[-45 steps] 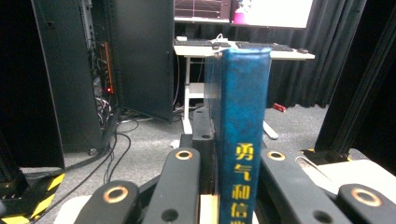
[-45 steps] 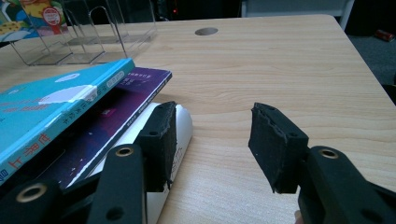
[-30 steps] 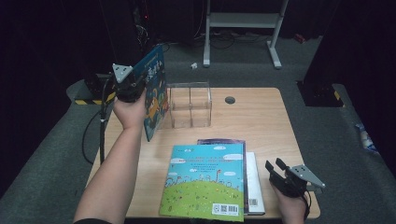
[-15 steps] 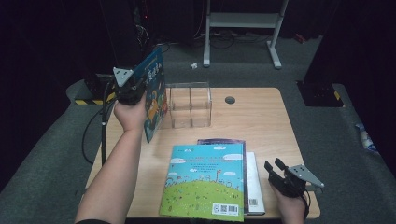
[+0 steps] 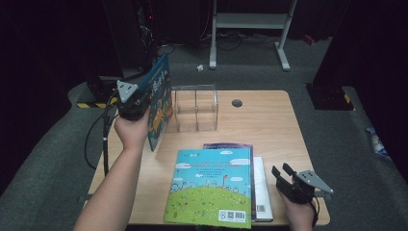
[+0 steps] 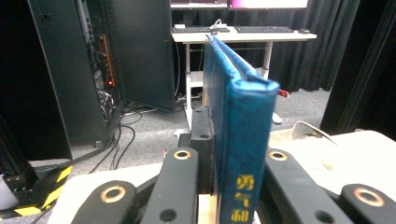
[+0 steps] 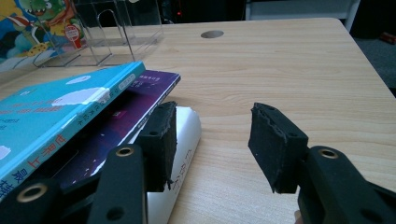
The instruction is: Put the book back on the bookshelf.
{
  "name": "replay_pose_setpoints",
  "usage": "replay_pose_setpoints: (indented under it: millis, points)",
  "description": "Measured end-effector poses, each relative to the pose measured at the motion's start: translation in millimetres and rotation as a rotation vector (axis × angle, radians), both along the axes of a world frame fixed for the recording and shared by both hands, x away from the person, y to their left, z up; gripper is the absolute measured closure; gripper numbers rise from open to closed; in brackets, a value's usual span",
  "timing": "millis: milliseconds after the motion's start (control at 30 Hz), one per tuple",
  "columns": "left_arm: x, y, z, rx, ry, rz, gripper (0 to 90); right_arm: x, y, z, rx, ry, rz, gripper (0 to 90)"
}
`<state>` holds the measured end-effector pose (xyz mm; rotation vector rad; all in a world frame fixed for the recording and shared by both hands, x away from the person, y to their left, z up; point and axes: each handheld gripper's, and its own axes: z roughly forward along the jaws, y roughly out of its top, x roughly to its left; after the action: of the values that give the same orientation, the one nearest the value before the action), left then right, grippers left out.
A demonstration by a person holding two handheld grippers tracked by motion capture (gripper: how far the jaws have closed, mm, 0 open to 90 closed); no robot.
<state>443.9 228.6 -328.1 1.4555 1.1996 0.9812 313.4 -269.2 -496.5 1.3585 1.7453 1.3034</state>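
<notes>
Lifting now: the left gripper [image 5: 136,102] has a blue book [image 5: 158,102] clamped by its spine, held upright in the air just left of the clear organizer [image 5: 195,108].
Grip check: in the left gripper view the jaws press both sides of the blue book [image 6: 240,135], spine toward the camera, so that hold looks firm.
Right side: the right gripper [image 5: 285,174] hangs slack, jaws spread wide with nothing between them, at the near right corner of the table [image 5: 269,120], just beside the stack.
Step in hand: by my reading, carrying a book to stand it in the organizer.
Next move calls for: swinging the book right, lining its lower edge over a slot between the dividers, then lowering it straight.
Book count: four. One aloft, three stacked flat: a teal book [image 5: 211,185] on top, a purple book [image 7: 140,100] under it, a white book [image 7: 184,140] lowest.
Organizer count: one, no books in it.
</notes>
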Motion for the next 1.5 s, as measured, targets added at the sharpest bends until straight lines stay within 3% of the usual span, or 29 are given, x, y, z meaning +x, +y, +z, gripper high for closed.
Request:
replay_pose_setpoints:
  millis: [300,900,1167,1367,1500]
  points:
    - [-15.5,10.0,-9.9,-0.021,0.006,-0.005,81.5,1.4,4.3,-1.8,-0.01,0.008,0.009,51.0]
    - [-26.6,12.3,-17.2,-0.03,0.003,-0.022,80.7,1.7,5.8,-2.2,-0.016,0.009,0.014,51.0]
    - [-23.1,8.6,-9.5,-0.011,0.008,-0.043,75.8,1.7,5.2,-2.5,-0.014,0.01,0.012,51.0]
    - [-18.9,5.3,-4.0,0.034,0.027,-0.041,81.9,1.6,5.3,-2.6,-0.015,0.01,0.013,50.9]
    - [-15.2,6.8,-2.6,0.017,0.021,-0.025,83.0,1.8,4.3,-2.5,-0.012,0.009,0.011,51.0]
